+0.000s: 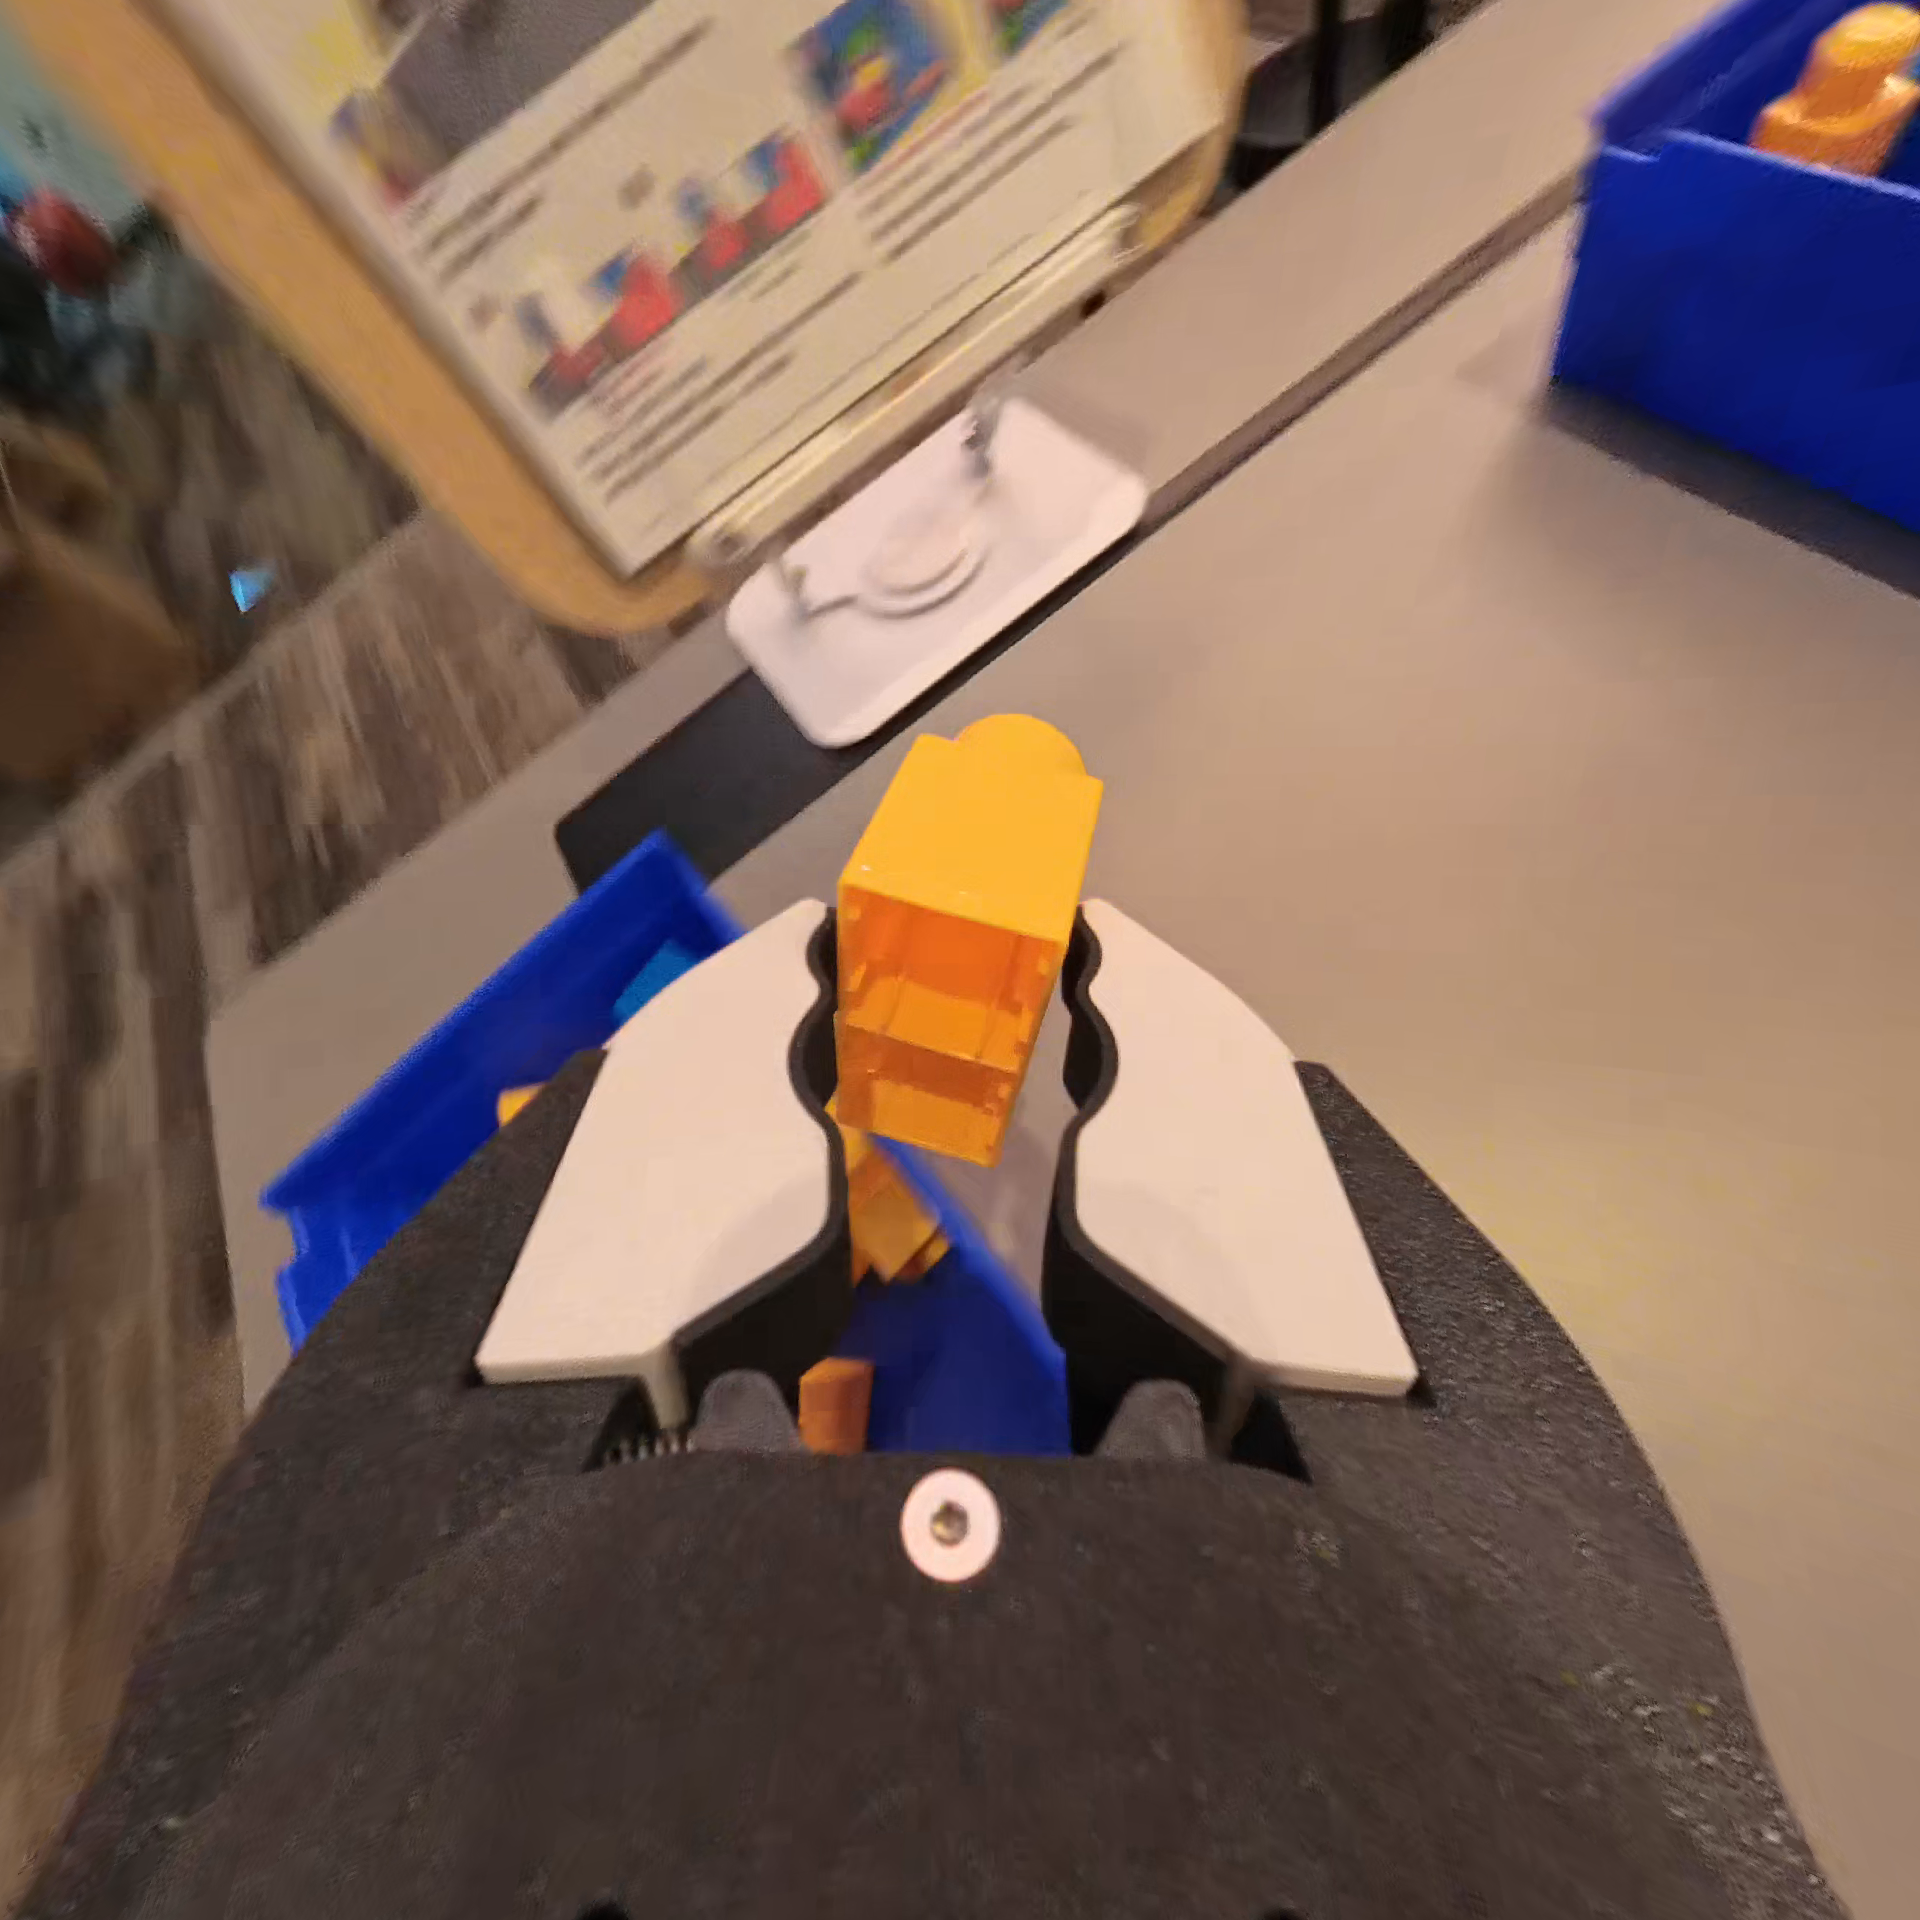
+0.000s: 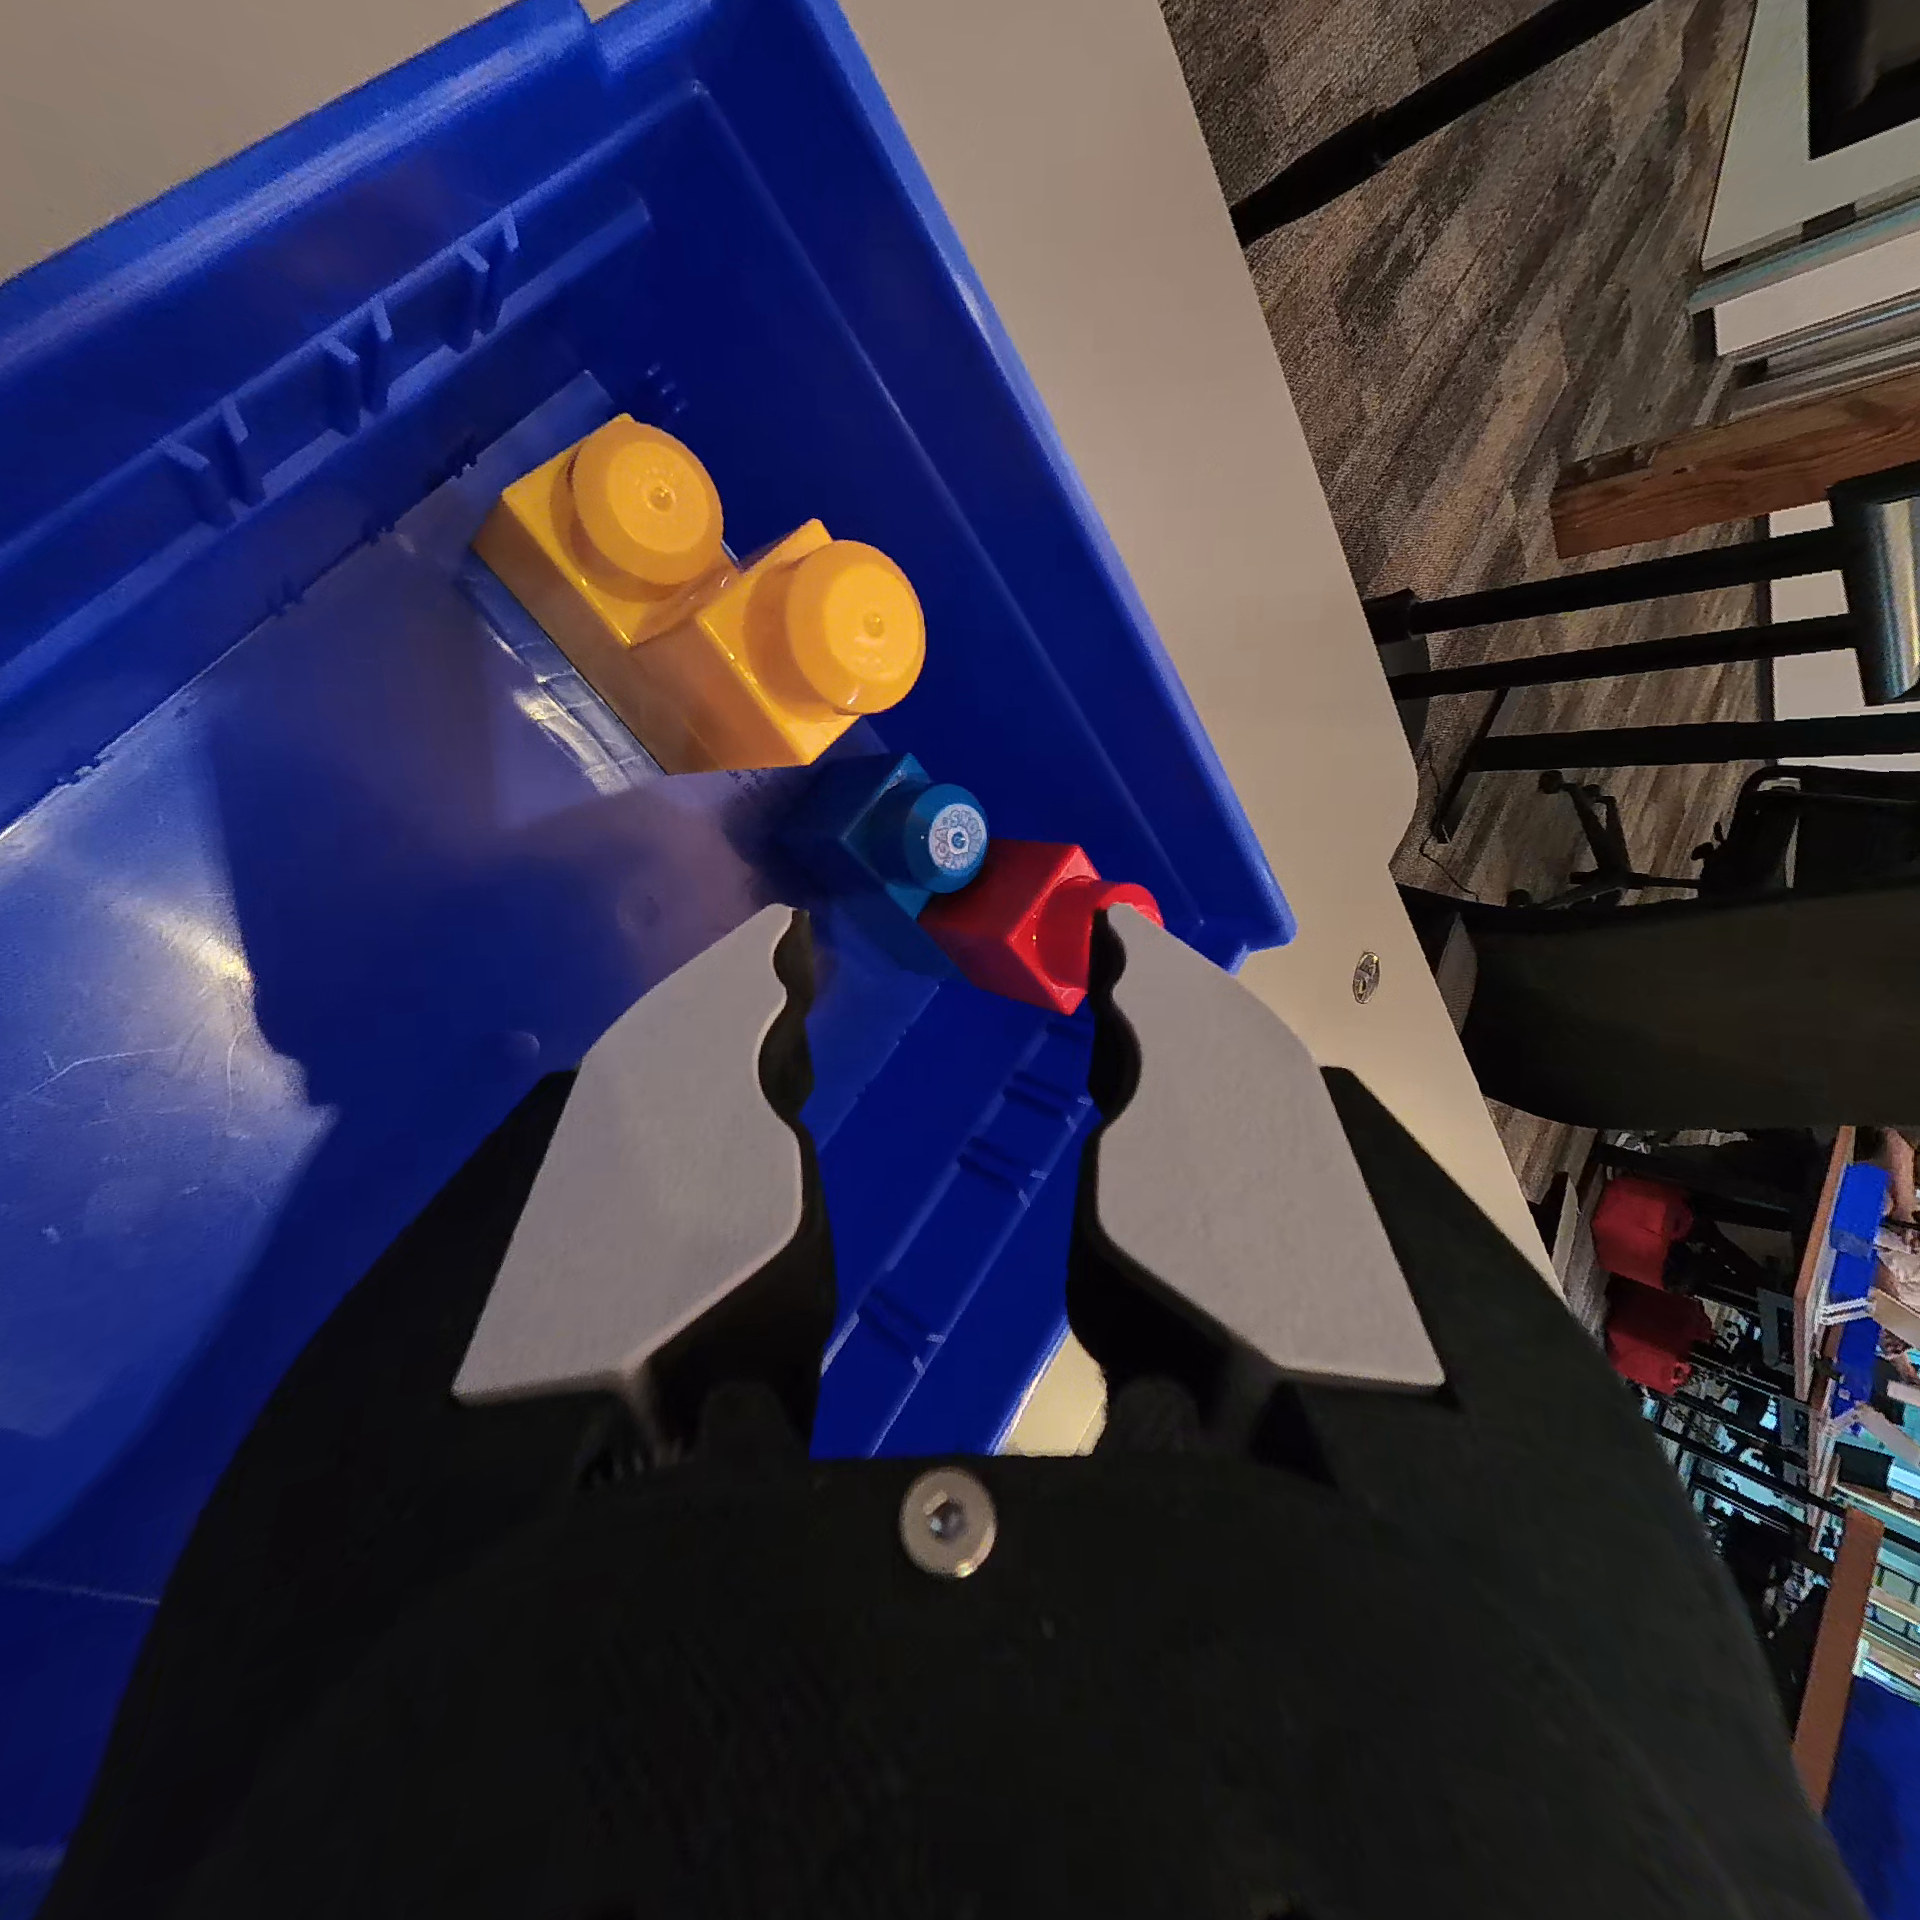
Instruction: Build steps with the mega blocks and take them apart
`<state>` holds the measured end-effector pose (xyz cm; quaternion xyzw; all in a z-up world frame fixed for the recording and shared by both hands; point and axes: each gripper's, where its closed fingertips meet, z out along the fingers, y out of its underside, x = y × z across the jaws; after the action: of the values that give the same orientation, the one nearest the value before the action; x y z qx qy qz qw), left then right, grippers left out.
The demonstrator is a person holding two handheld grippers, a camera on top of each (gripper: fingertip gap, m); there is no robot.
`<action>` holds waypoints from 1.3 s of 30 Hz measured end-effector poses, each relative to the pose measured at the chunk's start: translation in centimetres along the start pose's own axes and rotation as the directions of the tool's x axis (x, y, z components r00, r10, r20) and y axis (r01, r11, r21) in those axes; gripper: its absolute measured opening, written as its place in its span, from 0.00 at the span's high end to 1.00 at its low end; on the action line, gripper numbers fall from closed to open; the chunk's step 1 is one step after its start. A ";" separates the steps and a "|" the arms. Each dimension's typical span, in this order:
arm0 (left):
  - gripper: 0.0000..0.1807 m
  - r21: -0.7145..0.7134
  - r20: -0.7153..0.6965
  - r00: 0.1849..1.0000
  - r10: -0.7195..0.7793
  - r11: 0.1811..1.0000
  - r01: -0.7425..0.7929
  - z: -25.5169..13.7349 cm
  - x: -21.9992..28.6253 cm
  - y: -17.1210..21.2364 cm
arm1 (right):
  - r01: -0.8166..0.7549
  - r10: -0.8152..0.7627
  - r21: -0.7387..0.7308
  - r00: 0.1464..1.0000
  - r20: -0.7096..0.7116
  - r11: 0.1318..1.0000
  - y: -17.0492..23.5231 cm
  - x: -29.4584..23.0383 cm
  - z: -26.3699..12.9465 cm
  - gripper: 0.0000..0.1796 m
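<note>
- Left gripper (image 1: 956, 935): fingers clamped on a yellow block (image 1: 961, 914), one pad on each side wall. The block points away from the camera, its open hollow underside facing the lens and its stud at the far end, toward 12 o'clock.
- Left gripper pose: raised above the grey table (image 1: 1455, 831) and rolled, so the table edge runs on a slant from 7 to 1 o'clock — the surroundings are motion-blurred.
- Under the left gripper, at 7 o'clock of the held block, a blue bin (image 1: 499, 1039) with more yellow pieces visible through the gap between the fingers.
- At 12 o'clock, past the held block, a picture sheet on a clear stand (image 1: 935, 561). At 2 o'clock a second blue bin (image 1: 1714, 312) with a yellow block inside it.
- Right gripper (image 2: 951, 925): jaws spread wide, nothing between them. Pose: angled down into a blue bin (image 2: 312, 935), with the right fingertip (image 2: 1132, 935) just beside the stud of a red block (image 2: 1018, 925).
- In that bin: the red block near the corner, a blue block (image 2: 894, 831) touching it at 10 o'clock, and two yellow blocks (image 2: 717, 592) side by side farther toward 10 o'clock — all studs facing the camera.
</note>
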<state>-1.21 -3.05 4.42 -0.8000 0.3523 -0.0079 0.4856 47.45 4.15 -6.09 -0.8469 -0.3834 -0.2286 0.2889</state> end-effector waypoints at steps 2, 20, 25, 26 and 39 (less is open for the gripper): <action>0.77 0.007 0.008 0.987 0.160 0.987 -0.160 2.0 4.6 -1.3 | -0.002 0.002 0.000 1.000 0.001 1.000 0.1 0.0 0.0 0.71; 0.77 -0.092 -0.307 0.768 0.562 0.786 -0.612 10.8 19.6 6.2 | 0.008 -0.007 -0.016 0.999 0.047 1.000 0.3 -0.7 0.5 0.71; 0.74 -0.126 -0.400 0.757 0.517 0.787 -0.604 10.4 20.5 7.4 | 0.012 -0.011 -0.022 0.999 0.050 1.000 0.3 -0.9 0.6 0.71; 0.72 -0.137 -0.421 0.754 0.504 0.786 -0.603 10.3 20.7 7.7 | 0.014 -0.012 -0.024 0.999 0.051 1.000 0.3 -0.9 0.7 0.71; 0.61 -0.121 -0.644 0.707 0.291 0.874 -0.470 7.6 22.8 7.1 | 0.014 -0.011 -0.040 0.998 0.064 0.999 0.6 -1.1 1.0 0.71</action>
<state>14.73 -12.19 -12.66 -0.7226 0.6452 -0.1136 0.2204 47.43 3.87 -7.67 -0.8570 -0.3932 -0.2108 0.2579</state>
